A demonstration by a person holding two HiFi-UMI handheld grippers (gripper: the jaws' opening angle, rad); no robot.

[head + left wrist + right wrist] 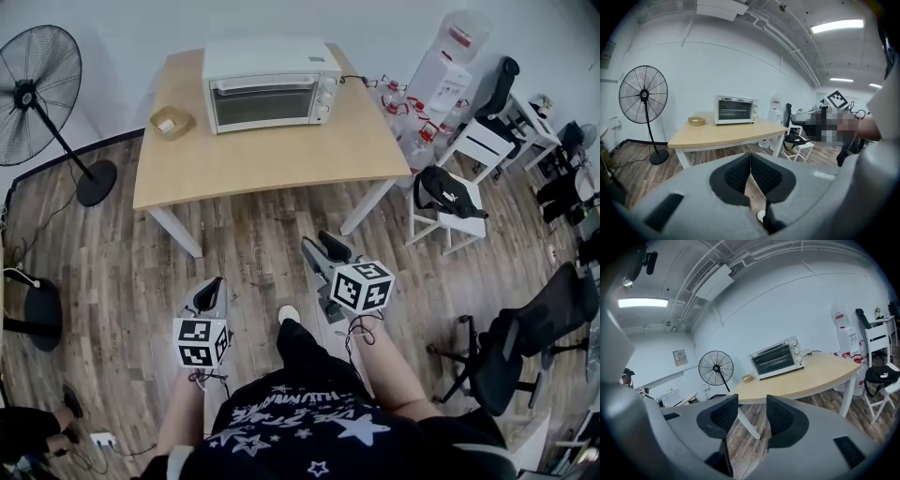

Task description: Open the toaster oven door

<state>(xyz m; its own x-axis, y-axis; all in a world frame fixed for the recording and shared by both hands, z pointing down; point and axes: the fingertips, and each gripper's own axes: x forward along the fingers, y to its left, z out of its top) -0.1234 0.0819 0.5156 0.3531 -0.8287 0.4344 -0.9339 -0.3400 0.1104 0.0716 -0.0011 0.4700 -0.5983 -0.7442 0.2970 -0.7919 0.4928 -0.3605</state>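
My right gripper (326, 248) hangs released and empty, my left gripper (214, 286) clenched on nothing, both well short of the table (262, 159) ahead, where the toaster oven (270, 58) sits far back, long side running left to right, closed door (264, 105) facing me.

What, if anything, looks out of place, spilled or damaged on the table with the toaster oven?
Nothing stands out. The toaster oven sits upright on the table with its door closed. The small bowl rests beside it, apart from it, and nothing is spilled.
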